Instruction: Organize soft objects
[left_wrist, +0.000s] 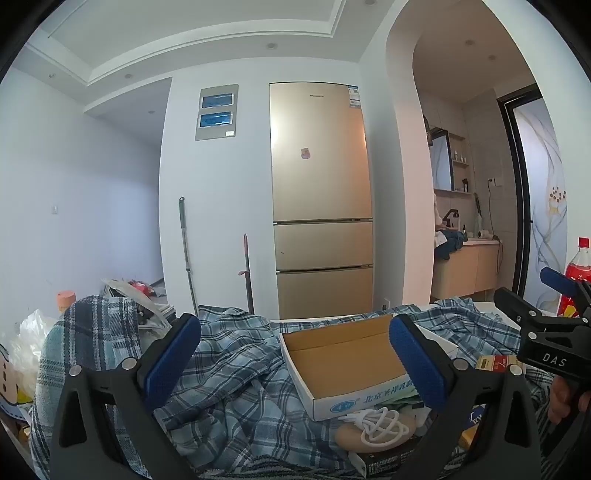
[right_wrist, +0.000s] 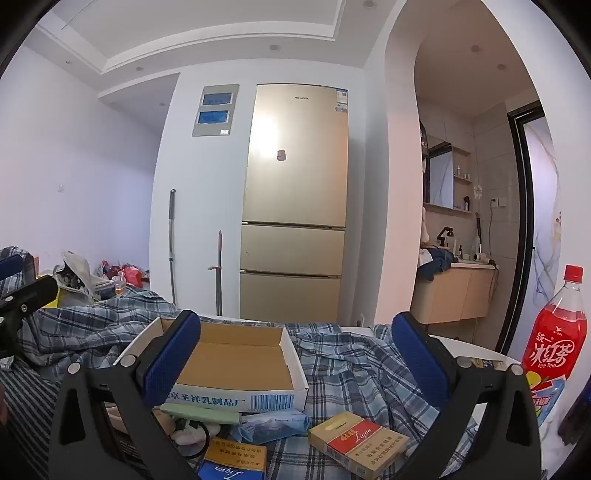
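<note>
A gold three-door fridge (left_wrist: 320, 199) stands against the white wall behind a cluttered worktop. A blue plaid shirt (left_wrist: 229, 384) lies crumpled across the surface, spreading under and around an open cardboard box (left_wrist: 343, 358) that sits on it. The left tongs (left_wrist: 295, 362) are spread wide above the cloth, gripping nothing. The right tongs (right_wrist: 297, 365) are likewise wide apart, hovering over the box and shirt. A cigarette pack (right_wrist: 358, 445) rests on the fabric, and a red iced-tea bottle (right_wrist: 557, 332) stands upright at the right.
</note>
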